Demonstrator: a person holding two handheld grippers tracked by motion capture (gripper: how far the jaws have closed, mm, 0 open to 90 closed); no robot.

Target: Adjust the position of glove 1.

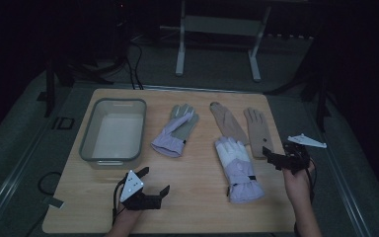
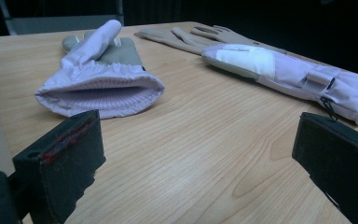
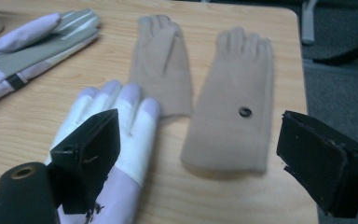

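Right claw (image 1: 282,154) (agape) above tan glove (image 1: 258,132)

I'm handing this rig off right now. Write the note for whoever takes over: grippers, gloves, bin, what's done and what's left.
Left gripper: open, holding nothing, above the near-left table, aimed at the cuff of the lilac-and-grey glove.
Right gripper: open, holding nothing, at the cuff end of the right tan glove.
Other gloves: lilac-and-white glove centre-near; left tan glove behind it.
Clear bin, far left, has nothing in it.
Done: nothing picked up yet.
Left: probably all four gloves to handle; the bin looks like the destination.
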